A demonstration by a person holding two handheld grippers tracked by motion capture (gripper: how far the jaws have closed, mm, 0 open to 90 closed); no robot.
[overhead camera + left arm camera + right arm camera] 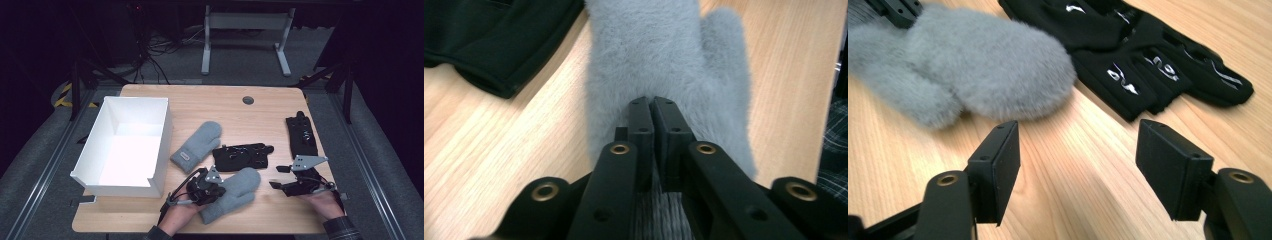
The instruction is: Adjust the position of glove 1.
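Left gripper (216,186) at near table (280,95) edge, jaws pinched together on grey mitten (664,65). Right gripper (1078,150) just beside, jaws wide apart over bare wood. Second grey mitten (197,146) beside white box (125,145); black gloves (243,156) mid-table.

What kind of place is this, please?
Probably a lab or recording workspace, not a home: a wooden table on grey carpet, cables trailing on the floor behind, and a bare white table frame farther back.

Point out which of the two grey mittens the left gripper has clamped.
The fluffy grey mitten nearest the person: the left gripper is shut on it. The other grey mitten, beside the white box, lies untouched.
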